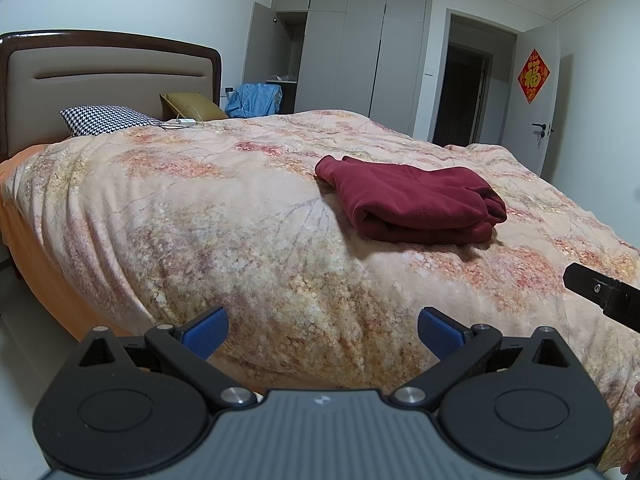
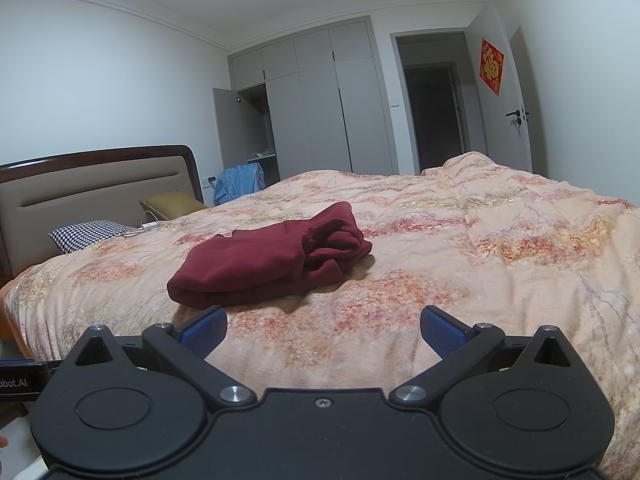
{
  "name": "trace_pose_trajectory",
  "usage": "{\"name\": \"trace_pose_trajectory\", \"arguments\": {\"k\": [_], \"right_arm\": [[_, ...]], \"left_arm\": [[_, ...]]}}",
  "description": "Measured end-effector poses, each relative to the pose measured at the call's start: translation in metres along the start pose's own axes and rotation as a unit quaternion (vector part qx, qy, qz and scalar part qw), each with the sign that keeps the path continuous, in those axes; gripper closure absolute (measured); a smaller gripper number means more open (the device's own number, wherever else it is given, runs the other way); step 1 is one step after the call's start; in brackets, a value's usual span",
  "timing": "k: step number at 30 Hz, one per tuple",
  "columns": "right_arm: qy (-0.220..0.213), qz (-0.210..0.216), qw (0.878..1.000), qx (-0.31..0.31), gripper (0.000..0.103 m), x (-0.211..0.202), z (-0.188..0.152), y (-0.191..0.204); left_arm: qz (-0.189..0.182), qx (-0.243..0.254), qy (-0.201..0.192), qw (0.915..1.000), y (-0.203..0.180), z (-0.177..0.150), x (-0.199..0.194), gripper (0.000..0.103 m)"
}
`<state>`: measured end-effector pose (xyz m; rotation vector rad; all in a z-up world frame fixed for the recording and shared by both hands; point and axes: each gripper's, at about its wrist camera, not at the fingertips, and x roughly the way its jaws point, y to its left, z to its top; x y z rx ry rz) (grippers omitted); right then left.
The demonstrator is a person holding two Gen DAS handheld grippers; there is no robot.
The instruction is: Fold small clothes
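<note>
A dark red garment [image 1: 412,202] lies folded in a compact bundle on the floral quilt [image 1: 220,216], right of centre in the left wrist view. In the right wrist view the same dark red garment [image 2: 272,258] sits just beyond the fingers, left of centre. My left gripper [image 1: 323,334] is open, well short of the garment, its blue pads empty. My right gripper [image 2: 324,330] is open too, near the garment's front edge and not touching it. Part of the right gripper's black body [image 1: 604,294] shows at the right edge of the left wrist view.
A houndstooth pillow [image 1: 108,120], an olive cushion [image 1: 196,106] and a white charger with cable [image 1: 184,122] lie by the headboard [image 1: 108,72]. Blue cloth [image 1: 254,100] hangs beside a grey wardrobe [image 1: 360,52] with one door open. A doorway [image 1: 464,92] stands beyond the bed.
</note>
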<state>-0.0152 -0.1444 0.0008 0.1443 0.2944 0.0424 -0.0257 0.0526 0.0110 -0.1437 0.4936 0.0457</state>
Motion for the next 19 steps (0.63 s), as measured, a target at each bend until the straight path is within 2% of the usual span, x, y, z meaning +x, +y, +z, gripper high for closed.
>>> {"name": "trace_pose_trajectory", "arguments": {"k": [7, 12, 19], "right_arm": [[0.000, 0.000, 1.000, 0.000, 0.000, 0.0001, 0.0001, 0.0000], [0.000, 0.000, 1.000, 0.000, 0.000, 0.0003, 0.0001, 0.0000], [0.000, 0.000, 1.000, -0.002, 0.000, 0.0001, -0.0004, 0.0003]], "left_arm": [[0.007, -0.001, 0.006, 1.0000, -0.0033, 0.0013, 0.0007, 0.000], [0.040, 0.007, 0.001, 0.9992, -0.0054, 0.0015, -0.0008, 0.000], [0.040, -0.003, 0.002, 0.9992, -0.0003, 0.0026, -0.0018, 0.000]]}}
